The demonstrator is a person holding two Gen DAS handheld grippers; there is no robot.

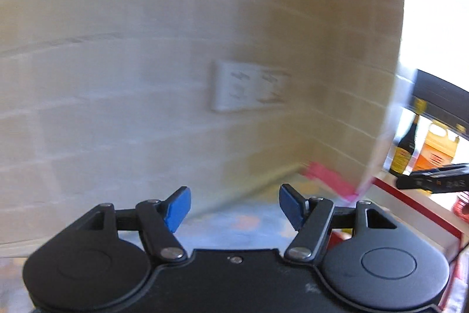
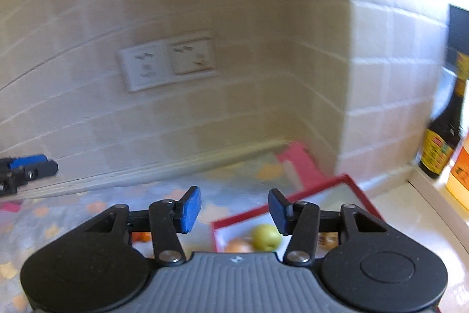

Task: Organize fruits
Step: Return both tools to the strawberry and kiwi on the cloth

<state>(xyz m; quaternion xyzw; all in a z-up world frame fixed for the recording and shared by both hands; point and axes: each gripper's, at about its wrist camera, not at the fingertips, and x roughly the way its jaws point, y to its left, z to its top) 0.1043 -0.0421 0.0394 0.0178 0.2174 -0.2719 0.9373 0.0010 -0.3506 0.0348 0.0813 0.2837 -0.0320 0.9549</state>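
Observation:
In the right wrist view my right gripper (image 2: 234,209) is open and empty, raised above a red-rimmed white box (image 2: 337,184). A green apple (image 2: 266,236) and an orange (image 2: 239,247) lie in the box, just under the gripper. Another orange fruit (image 2: 142,236) shows left of the box, partly hidden by the gripper. My left gripper (image 1: 234,207) is open and empty, facing the tiled wall above a patterned tablecloth (image 1: 234,228). The box rim (image 1: 416,207) shows at its right. The left gripper's tip also shows at the left edge of the right wrist view (image 2: 26,169).
A tiled wall with a double socket (image 2: 167,63) stands behind. A pink object (image 2: 299,163) lies by the wall corner. A dark sauce bottle (image 2: 442,143) and an orange bottle (image 2: 460,175) stand on a ledge at right. The view is motion-blurred.

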